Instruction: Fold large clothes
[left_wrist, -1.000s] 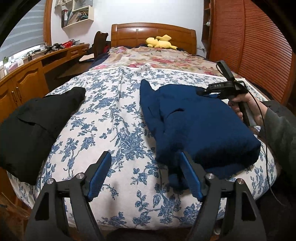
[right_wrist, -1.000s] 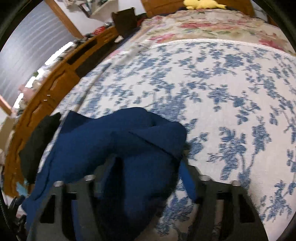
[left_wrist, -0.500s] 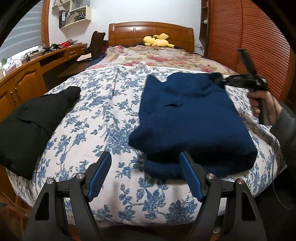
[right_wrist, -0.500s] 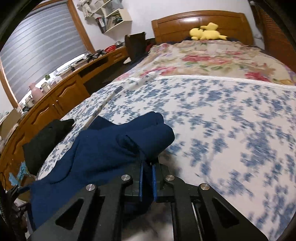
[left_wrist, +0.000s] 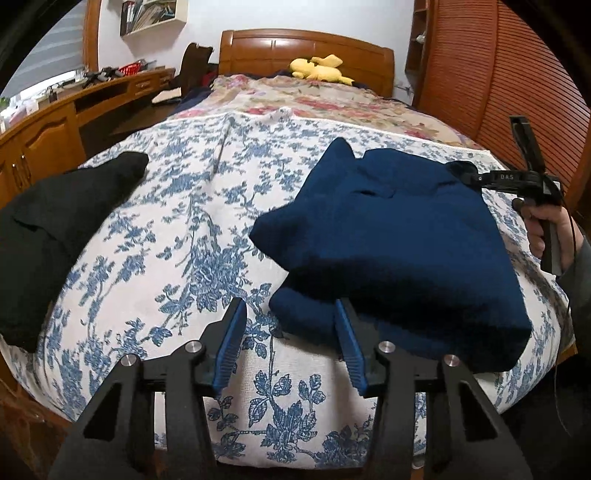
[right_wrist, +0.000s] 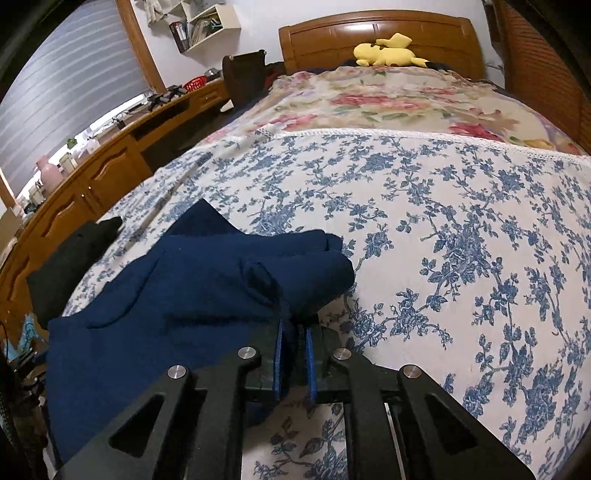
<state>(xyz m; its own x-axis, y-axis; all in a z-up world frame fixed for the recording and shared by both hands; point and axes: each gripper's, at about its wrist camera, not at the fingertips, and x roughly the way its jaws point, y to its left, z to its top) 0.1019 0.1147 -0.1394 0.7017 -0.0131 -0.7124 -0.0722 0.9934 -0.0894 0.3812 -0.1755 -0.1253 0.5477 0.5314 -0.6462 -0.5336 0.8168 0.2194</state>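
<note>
A navy garment (left_wrist: 388, 240) lies folded on the right half of the floral bed cover (left_wrist: 166, 258). My left gripper (left_wrist: 290, 321) hovers at its near-left corner. The jaws are closing, with that corner between them, and the pads are not pressing on it. In the left wrist view my right gripper (left_wrist: 476, 177), held by a hand (left_wrist: 546, 229), grips the far right corner. In the right wrist view my right gripper (right_wrist: 293, 363) pinches a fold of the navy garment (right_wrist: 184, 295) between its blue pads, and the jaws are opening slightly.
A black garment (left_wrist: 48, 229) lies at the bed's left edge. A wooden desk (left_wrist: 55, 125) runs along the left and slatted wardrobe doors (left_wrist: 498, 74) along the right. A yellow plush toy (left_wrist: 319, 68) sits by the headboard. Bare bed cover lies between the two garments.
My right gripper shut on the navy fabric and drew that corner up and away to the right, which spread the garment. My left gripper's jaws have narrowed around the near corner.
</note>
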